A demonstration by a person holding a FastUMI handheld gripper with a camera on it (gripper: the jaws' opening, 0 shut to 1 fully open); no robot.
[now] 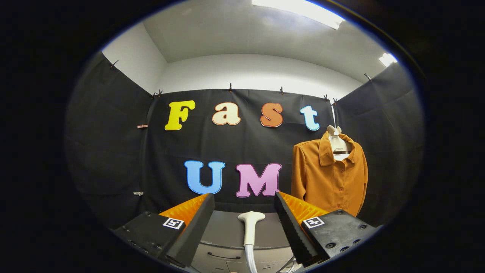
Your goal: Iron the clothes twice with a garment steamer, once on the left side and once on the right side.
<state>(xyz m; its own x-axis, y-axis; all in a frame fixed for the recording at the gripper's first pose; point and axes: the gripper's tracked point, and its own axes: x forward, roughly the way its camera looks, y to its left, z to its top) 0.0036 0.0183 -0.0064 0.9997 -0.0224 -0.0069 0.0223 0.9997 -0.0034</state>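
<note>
Jaws wide apart, gripping nothing, w/ steamer head (pixel 251 223) upright between fingers (pixel 195 223).

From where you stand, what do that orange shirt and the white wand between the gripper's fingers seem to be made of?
Orange shirt: woven cloth, matte, judging by its soft folds, collar and buttons; the fibre is unclear.
White wand, the steamer head: probably smooth moulded plastic with a slight sheen.
The gripper is open, its ridged fingers apart on either side of the wand, not touching it.
</note>
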